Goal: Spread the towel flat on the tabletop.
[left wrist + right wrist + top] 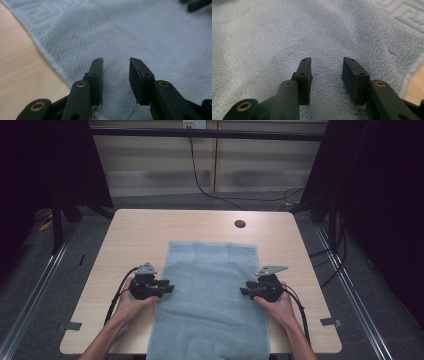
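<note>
left gripper (pixel 167 286): black body, grey three-cornered plate on top, black cable | right gripper (pixel 244 291): same build | jaws: flat black pads, small screws, brass-coloured pivot rivets | arms: bare, no sleeves

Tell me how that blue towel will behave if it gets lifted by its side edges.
The towel looks soft and pile-woven, so it will likely sag between the grips. It lies flat and overhangs the table, so it probably drapes rather than holds shape. Its fuzzy surface should grip the fingers well, not slip.
</note>
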`<state>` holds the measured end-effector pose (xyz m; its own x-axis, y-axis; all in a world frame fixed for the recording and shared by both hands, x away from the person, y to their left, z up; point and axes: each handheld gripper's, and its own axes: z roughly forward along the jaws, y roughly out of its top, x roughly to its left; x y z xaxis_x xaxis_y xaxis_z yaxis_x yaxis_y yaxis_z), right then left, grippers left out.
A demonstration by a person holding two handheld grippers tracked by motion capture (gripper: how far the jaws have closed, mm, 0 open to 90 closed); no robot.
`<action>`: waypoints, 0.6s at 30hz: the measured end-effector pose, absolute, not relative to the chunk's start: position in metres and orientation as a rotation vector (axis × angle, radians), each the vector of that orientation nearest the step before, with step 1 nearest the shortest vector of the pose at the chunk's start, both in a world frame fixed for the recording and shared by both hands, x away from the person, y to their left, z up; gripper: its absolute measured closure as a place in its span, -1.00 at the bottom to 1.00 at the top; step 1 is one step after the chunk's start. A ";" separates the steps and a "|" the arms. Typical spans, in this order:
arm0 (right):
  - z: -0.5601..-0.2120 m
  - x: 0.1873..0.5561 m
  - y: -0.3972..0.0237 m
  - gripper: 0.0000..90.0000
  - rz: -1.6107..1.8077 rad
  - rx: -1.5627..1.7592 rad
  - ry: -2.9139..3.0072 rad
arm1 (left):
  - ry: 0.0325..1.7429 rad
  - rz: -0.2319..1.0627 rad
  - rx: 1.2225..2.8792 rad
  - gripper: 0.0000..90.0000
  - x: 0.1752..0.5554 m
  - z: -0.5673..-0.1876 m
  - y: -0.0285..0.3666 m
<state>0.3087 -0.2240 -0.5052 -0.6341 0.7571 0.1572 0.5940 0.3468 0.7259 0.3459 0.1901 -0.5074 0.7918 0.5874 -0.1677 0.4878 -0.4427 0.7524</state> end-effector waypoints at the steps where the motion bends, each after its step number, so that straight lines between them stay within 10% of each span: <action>1: -0.505 0.310 -0.224 0.35 1.141 1.223 2.394 | 0.815 0.153 2.110 0.48 0.348 -0.508 0.191; 18: -0.510 0.350 -0.214 0.18 1.175 1.265 2.321 | 0.897 0.152 2.051 0.47 0.361 -0.510 0.200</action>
<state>0.3501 -0.2141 -0.5104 -0.5930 0.7907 0.1522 0.5908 0.2988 0.7494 0.3610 0.1996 -0.5103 0.7334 0.6460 -0.2117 0.5399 -0.3642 0.7588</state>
